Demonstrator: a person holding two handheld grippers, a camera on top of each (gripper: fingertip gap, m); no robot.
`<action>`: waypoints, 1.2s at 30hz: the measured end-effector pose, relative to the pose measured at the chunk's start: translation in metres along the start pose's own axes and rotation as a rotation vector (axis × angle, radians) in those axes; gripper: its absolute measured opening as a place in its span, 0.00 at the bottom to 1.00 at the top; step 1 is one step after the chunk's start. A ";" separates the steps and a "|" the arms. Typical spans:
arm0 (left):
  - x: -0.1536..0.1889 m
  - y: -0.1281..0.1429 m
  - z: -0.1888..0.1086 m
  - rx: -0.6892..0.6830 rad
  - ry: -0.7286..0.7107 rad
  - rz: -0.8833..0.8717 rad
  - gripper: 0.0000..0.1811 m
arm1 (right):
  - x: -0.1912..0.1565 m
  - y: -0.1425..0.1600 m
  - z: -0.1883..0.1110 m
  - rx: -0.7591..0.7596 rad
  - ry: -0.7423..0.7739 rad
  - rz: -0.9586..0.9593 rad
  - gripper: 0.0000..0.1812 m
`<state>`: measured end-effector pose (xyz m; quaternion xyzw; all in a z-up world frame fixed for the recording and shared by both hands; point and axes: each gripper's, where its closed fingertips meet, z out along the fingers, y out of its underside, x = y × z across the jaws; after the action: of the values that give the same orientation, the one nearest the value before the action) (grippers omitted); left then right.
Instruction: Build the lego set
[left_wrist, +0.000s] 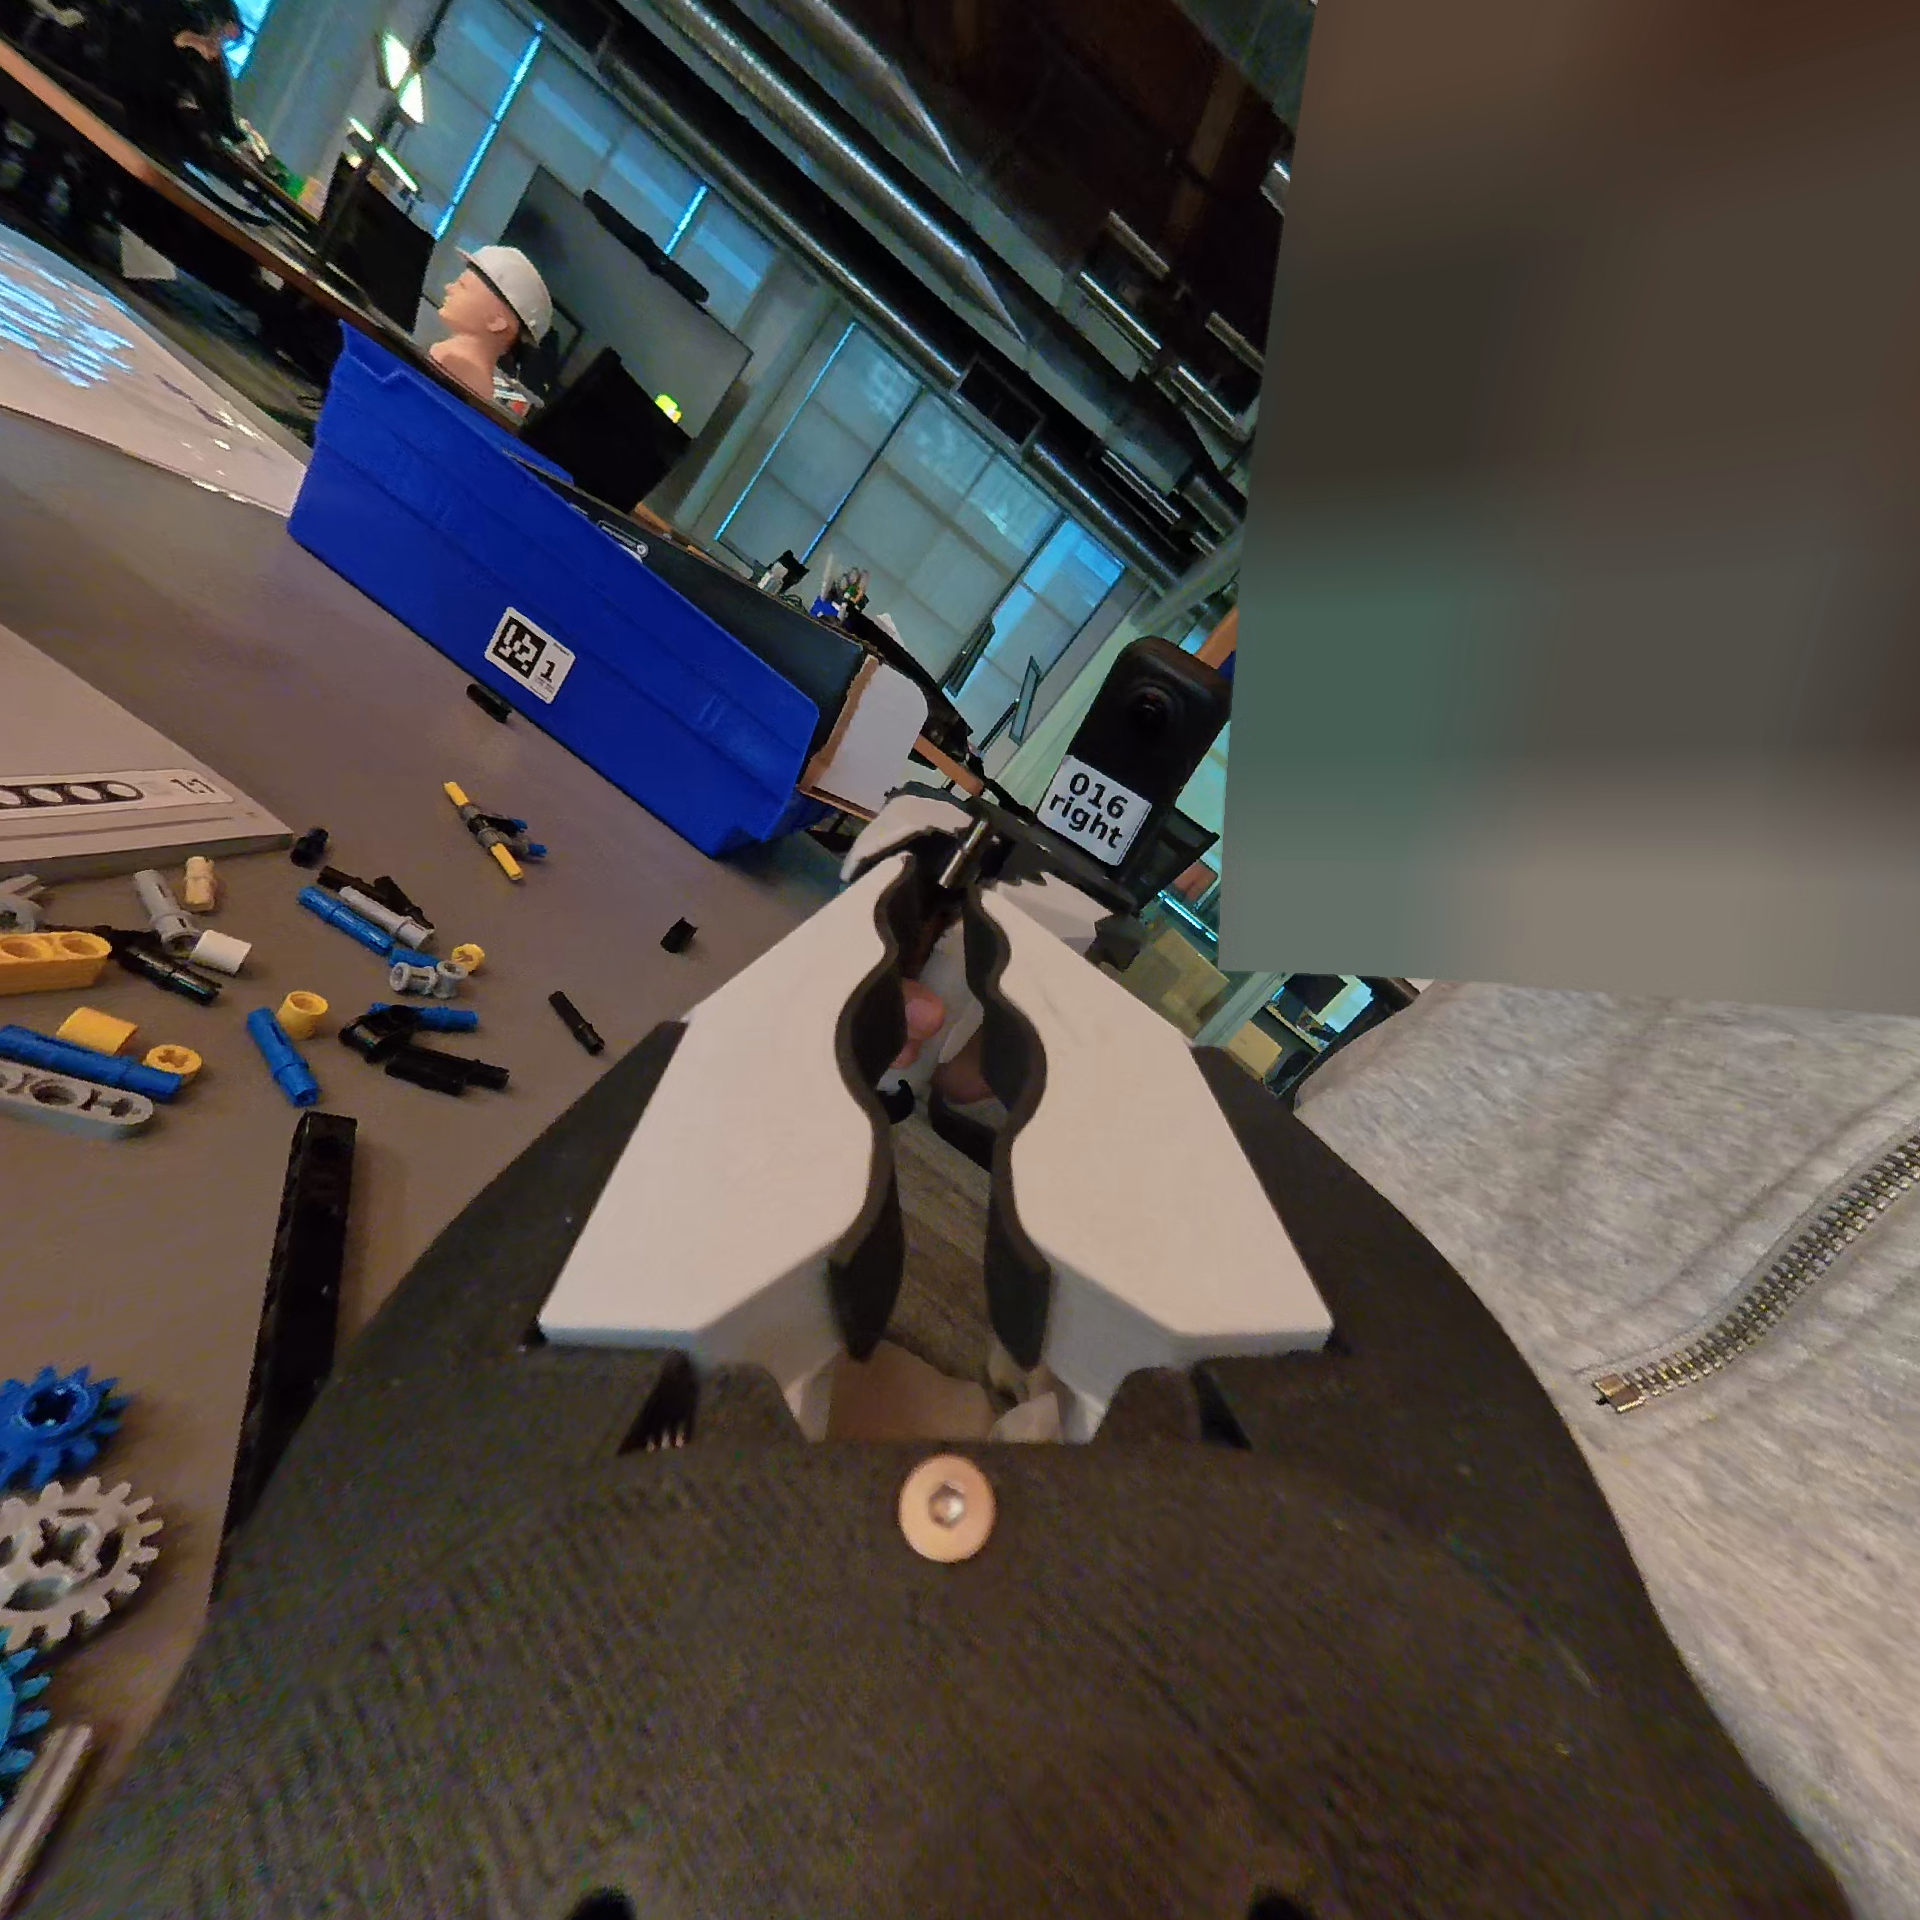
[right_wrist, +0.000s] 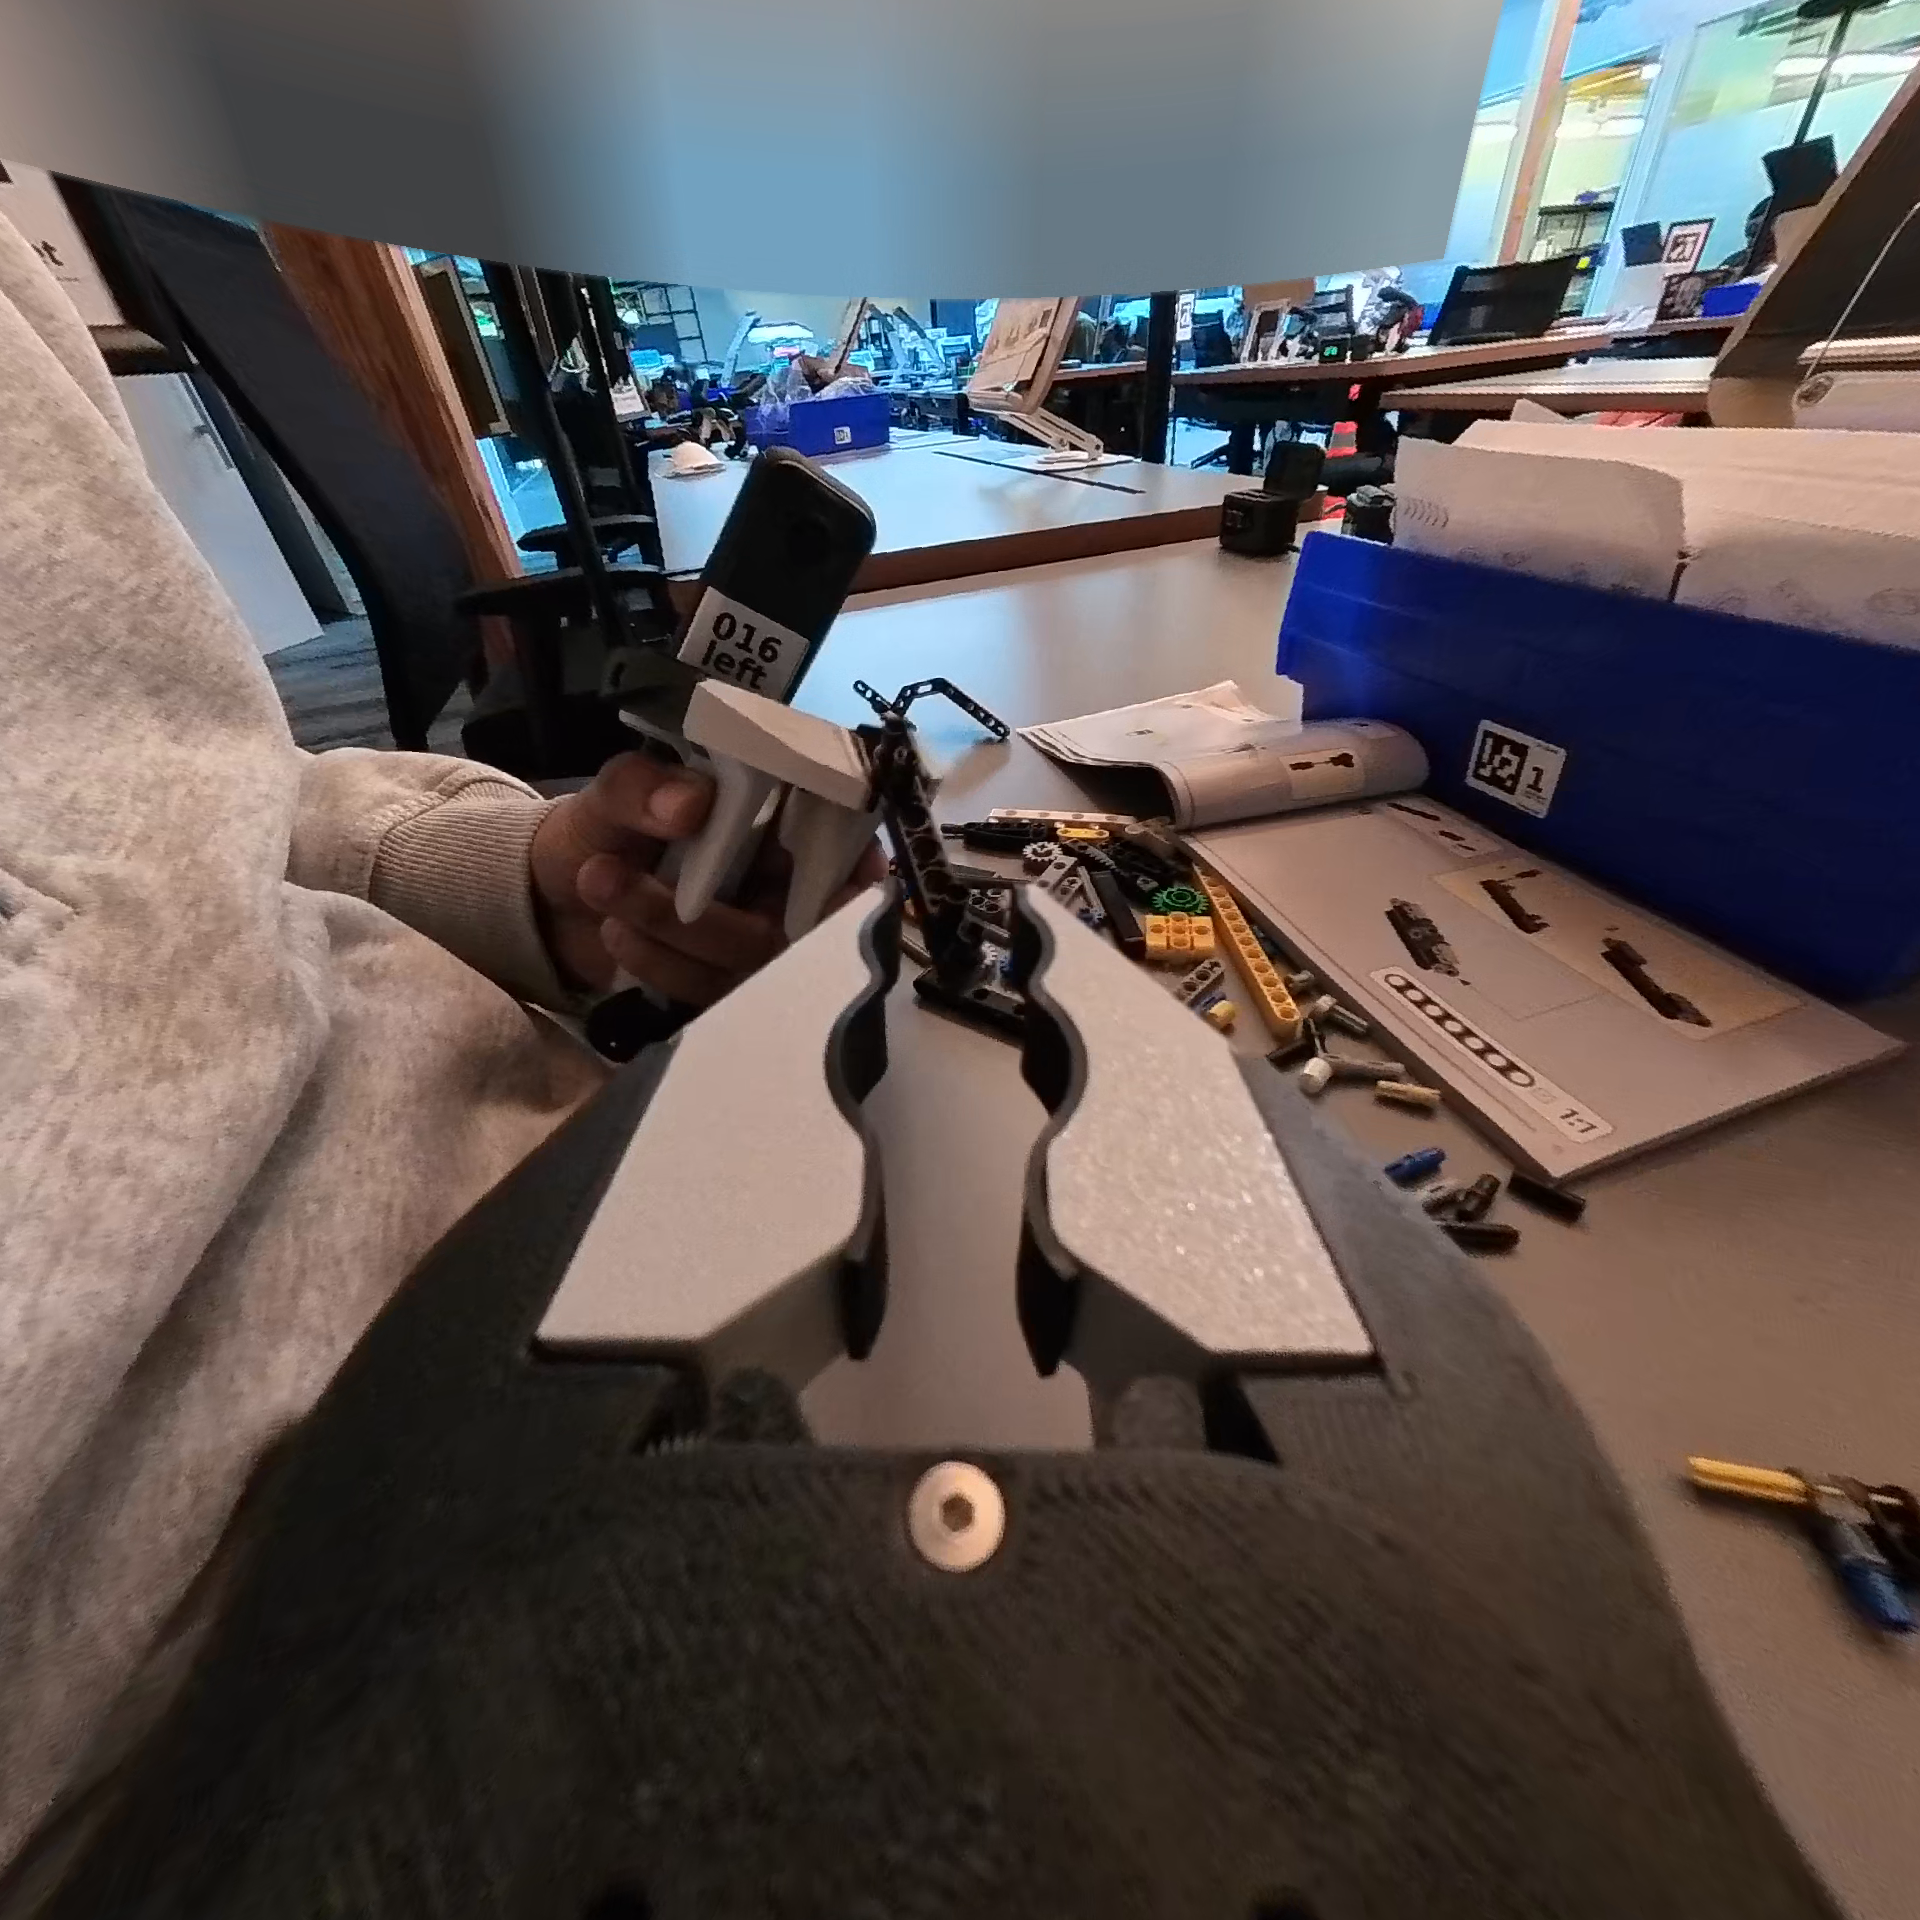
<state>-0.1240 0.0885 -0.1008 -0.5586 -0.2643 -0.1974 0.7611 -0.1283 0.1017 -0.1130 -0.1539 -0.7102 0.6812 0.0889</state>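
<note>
Spanning both views, a grey tabletop (right_wrist: 1039, 644) carries the work, with further long desks, monitors and tall glazed partitions of an open workshop behind it. A blue storage bin (right_wrist: 1621, 748) with a square marker tag stands at the far side of the table, white cartons inside it. Beside the bin lies an open instruction booklet (right_wrist: 1538, 997), flat on the surface, with a second curled booklet just behind it. A person in a grey zipped hoodie (left_wrist: 1621, 1299) sits close against the table edge.

Loose lego parts (left_wrist: 343, 977) are scattered between booklet and bin: blue and black pins, yellow bushes, grey connectors. A long yellow beam (right_wrist: 1247, 951) lies near the booklet's edge. A black beam (left_wrist: 301, 1278) lies next to the left gripper's body, with blue and grey gears (left_wrist: 73, 1548) just beyond it.

The partly built black lego assembly (right_wrist: 935, 883) stands upright between the two tools. The left gripper (right_wrist: 821, 800), held by a bare hand (right_wrist: 634, 894), presses against the assembly's upper mast; its jaws stand narrow, and whether they clamp it cannot be told. The right gripper (right_wrist: 956, 935) has its jaws partly apart on either side of the assembly's base; contact cannot be confirmed. In the left wrist view the right gripper (left_wrist: 961, 847) blocks the assembly.
</note>
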 end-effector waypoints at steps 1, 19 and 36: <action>0.000 0.000 0.000 -0.002 0.001 0.000 0.03 | -0.001 0.000 0.000 -0.001 -0.004 -0.002 0.09; -0.041 0.027 -0.015 -0.313 -0.373 0.365 0.05 | 0.005 0.051 0.000 -0.341 0.054 -0.252 0.03; -0.044 0.042 -0.017 -0.437 -0.398 0.446 0.01 | 0.000 0.063 0.003 -0.419 0.035 -0.271 0.03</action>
<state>-0.1305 0.0850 -0.1640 -0.7792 -0.2305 0.0343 0.5819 -0.1236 0.1001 -0.1758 -0.0841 -0.8483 0.4984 0.1578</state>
